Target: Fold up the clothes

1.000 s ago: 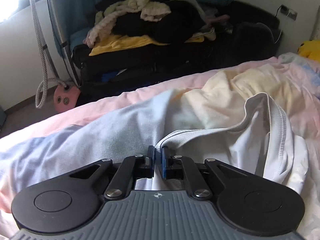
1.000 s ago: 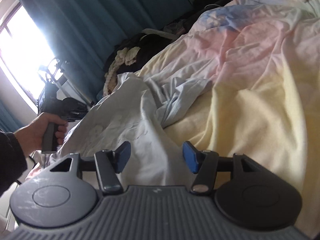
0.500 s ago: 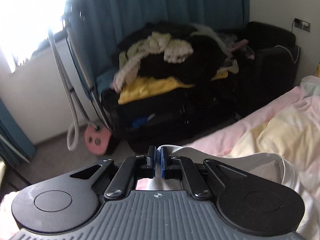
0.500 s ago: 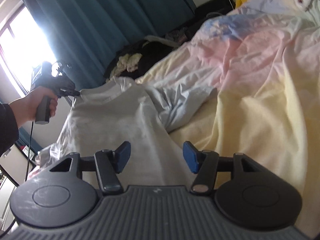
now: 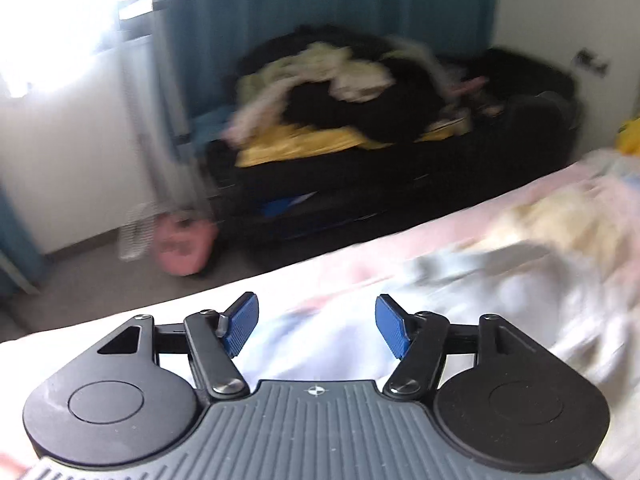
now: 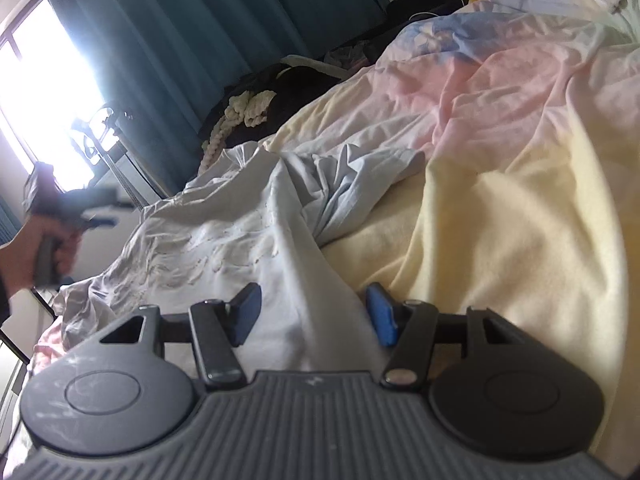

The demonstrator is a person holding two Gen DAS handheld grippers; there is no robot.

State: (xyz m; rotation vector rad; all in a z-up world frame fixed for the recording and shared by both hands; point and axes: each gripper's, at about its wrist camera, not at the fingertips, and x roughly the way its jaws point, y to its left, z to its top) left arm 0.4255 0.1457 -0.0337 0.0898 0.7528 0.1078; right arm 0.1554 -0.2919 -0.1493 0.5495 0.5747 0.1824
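Window: bright daylight [image 6: 48,92] floods the far left of the right wrist view, edged by teal curtains [image 6: 200,40].
Person's hand: a hand [image 6: 44,248] grips the handle of the left gripper [image 6: 94,216] at the left edge of the right wrist view, blurred, raised above the near end of the garment and apart from it.
Left gripper fingers: in its own camera the left gripper [image 5: 316,326] shows both blue pads [image 5: 240,324] spread wide, with nothing between them; pale fabric lies below the gap.
White garment: a white T-shirt [image 6: 224,240] lies crumpled on the bed, running from the left edge of the right wrist view toward the right gripper; a faint printed pattern shows on its surface. In the left wrist view it is a blurred white mass [image 5: 500,292] to the right of the fingers.
Right gripper fingers: the right gripper [image 6: 314,316] has its pads [image 6: 248,312] spread apart, holding nothing; a fold of the T-shirt lies between and beneath them, but contact cannot be told.
Bedding: a pastel duvet [image 6: 520,160] in yellow, pink and blue fills the right side, the T-shirt lying on it.
Background: a dark sofa [image 5: 360,184] heaped with clothes [image 5: 340,80] stands beyond the bed.
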